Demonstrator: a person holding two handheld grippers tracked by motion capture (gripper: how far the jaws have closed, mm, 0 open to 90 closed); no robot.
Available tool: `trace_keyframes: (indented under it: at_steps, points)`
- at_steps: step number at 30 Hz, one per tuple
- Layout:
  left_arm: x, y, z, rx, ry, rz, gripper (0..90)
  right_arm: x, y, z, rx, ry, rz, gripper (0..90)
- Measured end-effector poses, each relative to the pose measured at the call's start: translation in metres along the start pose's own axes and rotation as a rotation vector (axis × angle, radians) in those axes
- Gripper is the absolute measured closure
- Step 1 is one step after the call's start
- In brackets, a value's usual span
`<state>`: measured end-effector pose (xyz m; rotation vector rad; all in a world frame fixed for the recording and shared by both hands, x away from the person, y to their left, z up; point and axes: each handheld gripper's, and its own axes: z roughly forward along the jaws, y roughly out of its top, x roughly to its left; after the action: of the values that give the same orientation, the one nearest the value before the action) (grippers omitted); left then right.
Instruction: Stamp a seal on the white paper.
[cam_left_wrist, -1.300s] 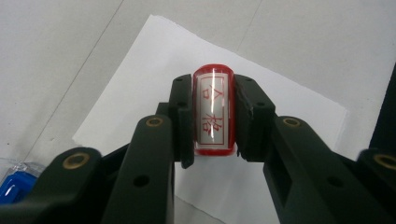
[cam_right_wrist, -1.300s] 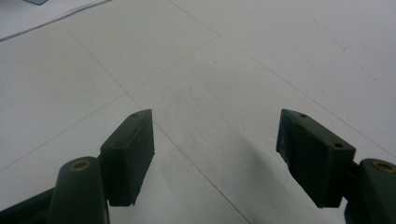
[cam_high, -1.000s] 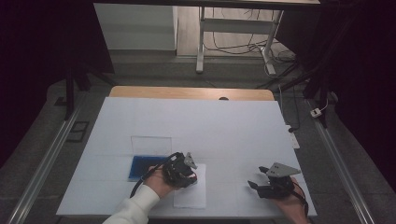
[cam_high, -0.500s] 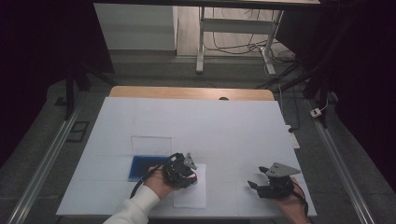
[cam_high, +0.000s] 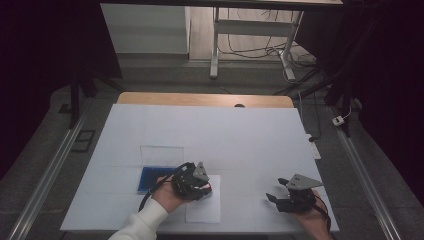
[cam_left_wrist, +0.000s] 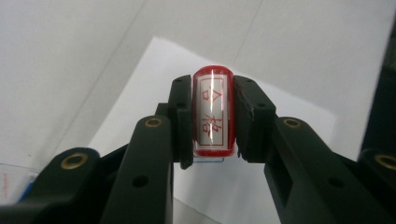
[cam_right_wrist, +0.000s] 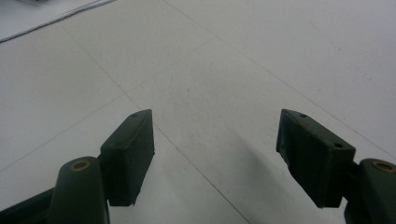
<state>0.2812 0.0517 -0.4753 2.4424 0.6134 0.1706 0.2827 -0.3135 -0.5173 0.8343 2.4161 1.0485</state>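
Nothing has shifted over the last second. My left gripper (cam_left_wrist: 212, 116) still pinches the red stamp (cam_left_wrist: 213, 112) above the paper sheet (cam_high: 203, 207). My right gripper (cam_right_wrist: 215, 154) rests spread, empty.

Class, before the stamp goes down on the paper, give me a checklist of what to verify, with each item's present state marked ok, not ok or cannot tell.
1. Stamp clamped squarely in the left gripper: ok, one jaw presses on each side.
2. Stamp over the white paper: ok, the left gripper view shows the sheet behind it.
3. Stamp face inked: cannot tell, the red characters face the camera through a clear cover.
4. Right gripper free to steady the sheet: ok, open with bare table between its jaws.
5. Sheet held down: not ok, the right gripper sits apart from it in the high view.
6. Blue pad out of the way: ok, left of the paper.
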Motion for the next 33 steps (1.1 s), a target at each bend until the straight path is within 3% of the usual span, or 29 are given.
trace_keyframes:
  at_steps: [9,33]
  points:
    - [0.008,0.002,-0.022,-0.054,-0.013,-0.031,70.2,0.000,0.000,0.000,-0.006,-0.002,0.002,27.7]
    - [0.020,-0.004,-0.058,-0.101,-0.016,-0.073,70.2,0.000,0.000,-0.002,-0.025,-0.004,0.003,28.1]
